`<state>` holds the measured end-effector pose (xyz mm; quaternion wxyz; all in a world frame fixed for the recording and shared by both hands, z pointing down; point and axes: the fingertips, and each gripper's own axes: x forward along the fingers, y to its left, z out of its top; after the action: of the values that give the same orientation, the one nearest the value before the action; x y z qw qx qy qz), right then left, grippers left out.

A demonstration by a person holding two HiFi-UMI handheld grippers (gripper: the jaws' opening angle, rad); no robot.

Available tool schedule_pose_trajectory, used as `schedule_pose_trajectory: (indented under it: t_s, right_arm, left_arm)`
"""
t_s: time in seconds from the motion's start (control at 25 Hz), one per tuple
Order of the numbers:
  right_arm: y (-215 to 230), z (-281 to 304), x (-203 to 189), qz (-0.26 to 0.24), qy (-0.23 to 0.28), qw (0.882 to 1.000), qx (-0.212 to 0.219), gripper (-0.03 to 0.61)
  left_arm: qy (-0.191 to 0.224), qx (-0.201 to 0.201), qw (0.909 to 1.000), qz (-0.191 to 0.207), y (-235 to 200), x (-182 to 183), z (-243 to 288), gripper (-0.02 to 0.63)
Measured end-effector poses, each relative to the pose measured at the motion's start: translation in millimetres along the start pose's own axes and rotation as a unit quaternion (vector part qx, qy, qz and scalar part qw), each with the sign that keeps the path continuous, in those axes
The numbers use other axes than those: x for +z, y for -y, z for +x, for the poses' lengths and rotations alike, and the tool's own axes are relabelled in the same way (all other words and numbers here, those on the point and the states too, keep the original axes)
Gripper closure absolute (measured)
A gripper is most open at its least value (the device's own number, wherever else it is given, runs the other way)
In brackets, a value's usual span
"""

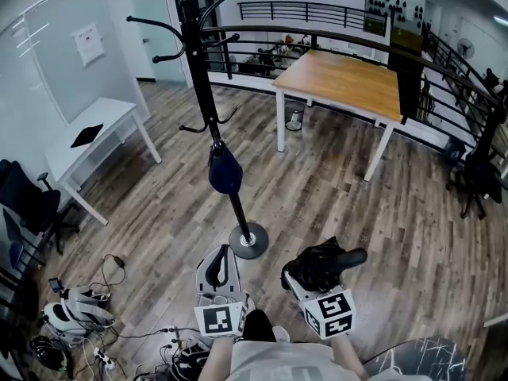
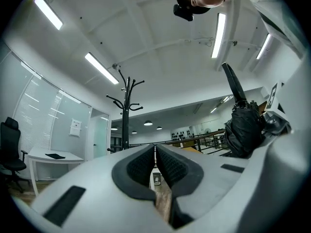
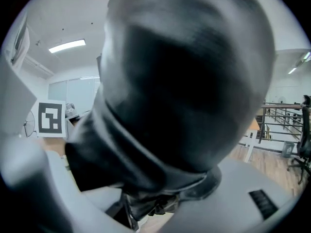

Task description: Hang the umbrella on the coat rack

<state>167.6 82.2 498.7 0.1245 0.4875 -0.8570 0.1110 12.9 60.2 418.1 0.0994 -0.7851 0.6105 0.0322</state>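
Held the umbrella clamped in right gripper, handle pointing right, coat rack ahead, nearer the closed, empty left gripper.

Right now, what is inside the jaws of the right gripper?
A folded black umbrella fills the right gripper, with one end sticking out sideways. Its fabric covers the jaws, so the exact contact cannot be seen.
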Motion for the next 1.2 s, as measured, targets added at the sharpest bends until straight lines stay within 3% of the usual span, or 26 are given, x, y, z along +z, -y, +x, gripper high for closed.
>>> schedule_pose_trajectory:
  t_s: [0.32,0.72,1.2]
  right_arm:
    - [12.3,46.0,19.6,-0.019,0.000,1.000,0.000,0.299]
    - [9.7,160.0,78.3,-0.019,0.013,1.000,0.010,0.299]
    - [10.0,269.6,145.2,-0.018,0.030,0.999,-0.024,0.299]
  left_arm:
    - [0.013,-0.001,0.9999,-0.002,-23.9,-6.3,48.6,0.581]
    - [0.030,0.022,0.9992,-0.013,-124.0,-22.6,130.7,0.581]
    - [0.049,-0.028,0.9979,-0.031,-201.1,-31.5,235.4,0.581]
